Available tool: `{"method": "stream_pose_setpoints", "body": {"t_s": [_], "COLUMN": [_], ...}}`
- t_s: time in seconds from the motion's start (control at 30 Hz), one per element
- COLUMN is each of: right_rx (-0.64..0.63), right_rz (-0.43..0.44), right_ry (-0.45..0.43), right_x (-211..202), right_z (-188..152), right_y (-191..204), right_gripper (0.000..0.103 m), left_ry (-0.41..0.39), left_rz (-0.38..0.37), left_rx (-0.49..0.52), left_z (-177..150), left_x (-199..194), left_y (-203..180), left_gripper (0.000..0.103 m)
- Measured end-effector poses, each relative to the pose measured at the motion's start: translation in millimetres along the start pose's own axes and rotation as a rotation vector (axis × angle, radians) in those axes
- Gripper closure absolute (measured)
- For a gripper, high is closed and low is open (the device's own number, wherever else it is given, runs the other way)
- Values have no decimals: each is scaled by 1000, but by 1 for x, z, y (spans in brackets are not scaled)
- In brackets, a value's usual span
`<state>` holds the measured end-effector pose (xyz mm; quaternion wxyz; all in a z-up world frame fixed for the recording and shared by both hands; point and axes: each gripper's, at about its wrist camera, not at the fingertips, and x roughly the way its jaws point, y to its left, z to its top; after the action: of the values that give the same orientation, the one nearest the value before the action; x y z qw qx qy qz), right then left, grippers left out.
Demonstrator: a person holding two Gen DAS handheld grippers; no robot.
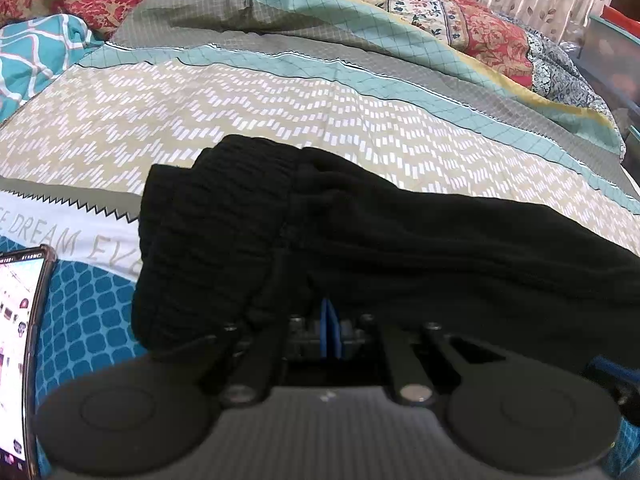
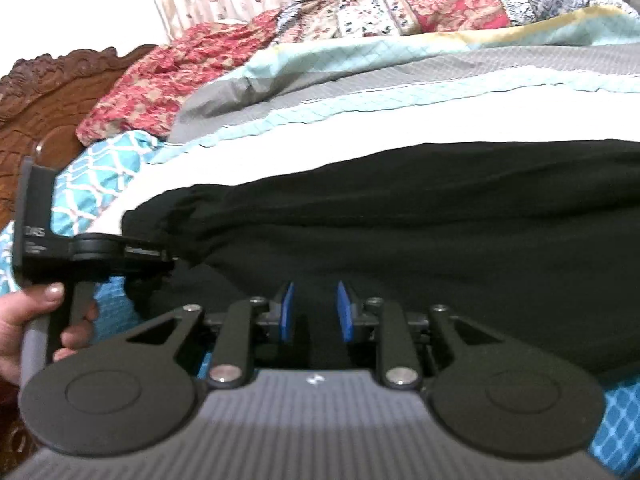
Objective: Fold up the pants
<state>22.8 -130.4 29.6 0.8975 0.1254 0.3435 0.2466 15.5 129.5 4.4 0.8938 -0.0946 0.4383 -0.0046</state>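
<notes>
The black pants (image 1: 360, 240) are lying across the patterned bedsheet (image 1: 200, 120), waistband toward nine o'clock. The left gripper (image 1: 330, 330) is clenching the pants' near edge at six o'clock, blue pads together. The right gripper (image 2: 316, 312) is standing released, pads (image 2: 345, 312) apart over the fabric. A phone (image 1: 18, 340) is resting at eight o'clock.

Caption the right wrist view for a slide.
Right gripper, blue pads apart, at the near edge of black pants on a patterned bedspread; the left gripper meets the waistband end.
</notes>
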Motion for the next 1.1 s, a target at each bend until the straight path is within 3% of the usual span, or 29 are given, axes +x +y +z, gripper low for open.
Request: {"method": "stream_pose_setpoints", "body": {"t_s": [0.1, 0.4, 0.8, 0.93, 0.97, 1.03, 1.07, 1.1], "right_rx": [12, 79, 40, -87, -100, -86, -75, -63], "right_rz": [-36, 11, -12, -49, -76, -115, -113, -107], "right_ry": [105, 83, 104, -15, -43, -69, -59, -29], "right_x": [22, 32, 26, 15, 16, 26, 35, 49], "right_z": [-8, -5, 3, 48, 68, 103, 117, 132], "right_y": [-9, -26, -10, -6, -10, -24, -31, -41], "right_gripper": [74, 73, 74, 73, 70, 52, 37, 35], "left_ry": [-5, -40, -83, -115, -117, -110, -107, -102], "left_rz": [-2, -11, -61, -94, -98, -111, -123, -139], "left_rx": [4, -2, -17, -33, -41, -64, -77, -90], "left_z": [-1, -9, -18, -23, -23, -20, -20, -18], "left_x": [0, -4, -8, -10, -11, -13, -15, -18], "left_y": [0, 0, 6, 11, 11, 13, 13, 13], "left_gripper": [97, 97, 97, 97, 97, 97, 95, 89]}}
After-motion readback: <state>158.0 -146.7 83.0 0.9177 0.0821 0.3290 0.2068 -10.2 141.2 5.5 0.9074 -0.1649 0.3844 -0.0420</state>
